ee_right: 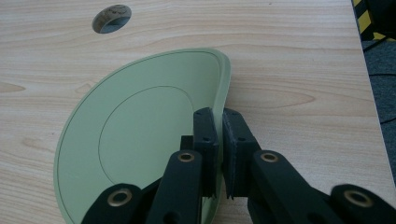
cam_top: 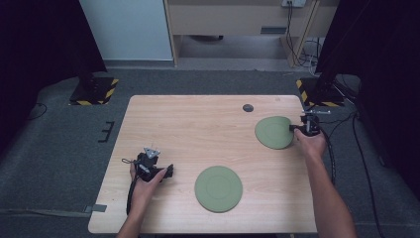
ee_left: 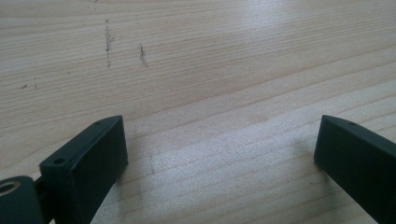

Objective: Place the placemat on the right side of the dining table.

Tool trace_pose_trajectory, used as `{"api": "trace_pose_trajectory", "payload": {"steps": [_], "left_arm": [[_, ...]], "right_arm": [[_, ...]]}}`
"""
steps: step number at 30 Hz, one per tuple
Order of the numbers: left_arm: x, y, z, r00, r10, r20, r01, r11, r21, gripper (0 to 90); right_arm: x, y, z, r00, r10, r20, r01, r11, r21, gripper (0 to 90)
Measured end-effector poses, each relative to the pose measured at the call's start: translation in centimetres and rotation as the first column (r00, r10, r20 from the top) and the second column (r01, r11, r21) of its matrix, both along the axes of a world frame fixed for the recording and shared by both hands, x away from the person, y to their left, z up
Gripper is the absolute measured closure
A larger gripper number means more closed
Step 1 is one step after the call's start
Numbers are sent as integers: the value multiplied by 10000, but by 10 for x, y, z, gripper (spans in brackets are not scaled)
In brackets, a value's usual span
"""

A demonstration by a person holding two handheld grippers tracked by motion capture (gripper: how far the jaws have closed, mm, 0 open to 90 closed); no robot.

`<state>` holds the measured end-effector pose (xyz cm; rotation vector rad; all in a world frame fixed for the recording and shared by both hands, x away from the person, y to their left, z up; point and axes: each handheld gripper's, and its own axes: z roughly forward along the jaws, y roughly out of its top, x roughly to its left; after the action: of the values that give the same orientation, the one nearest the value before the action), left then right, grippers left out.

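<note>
Two green plates are on the wooden table [cam_top: 198, 129]. One green plate [cam_top: 218, 188] lies flat near the front centre. The other green plate [cam_top: 274, 132] [ee_right: 140, 135] is at the right, tilted up on its edge, with my right gripper [cam_top: 298, 129] [ee_right: 219, 135] shut on its rim. My left gripper [cam_top: 168, 172] [ee_left: 219, 154] rests low over bare wood at the front left, open, with nothing between its jaws.
A round cable hole [cam_top: 248, 107] [ee_right: 111, 18] sits in the table near the back right. The table's right edge [ee_right: 362, 60] lies close to the held plate. Black stands with striped bases [cam_top: 94, 89] flank the table on the grey floor.
</note>
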<state>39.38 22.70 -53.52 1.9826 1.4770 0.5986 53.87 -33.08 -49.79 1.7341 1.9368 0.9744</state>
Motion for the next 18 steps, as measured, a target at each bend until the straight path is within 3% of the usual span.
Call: {"api": "trace_pose_trajectory", "payload": {"steps": [18], "left_arm": [[-2,-1,-1,9999,20,131,-19,10000,-22,19]], "right_arm": [[0,-6,-9,9997,-236,-106,239,9993,288,830]]}}
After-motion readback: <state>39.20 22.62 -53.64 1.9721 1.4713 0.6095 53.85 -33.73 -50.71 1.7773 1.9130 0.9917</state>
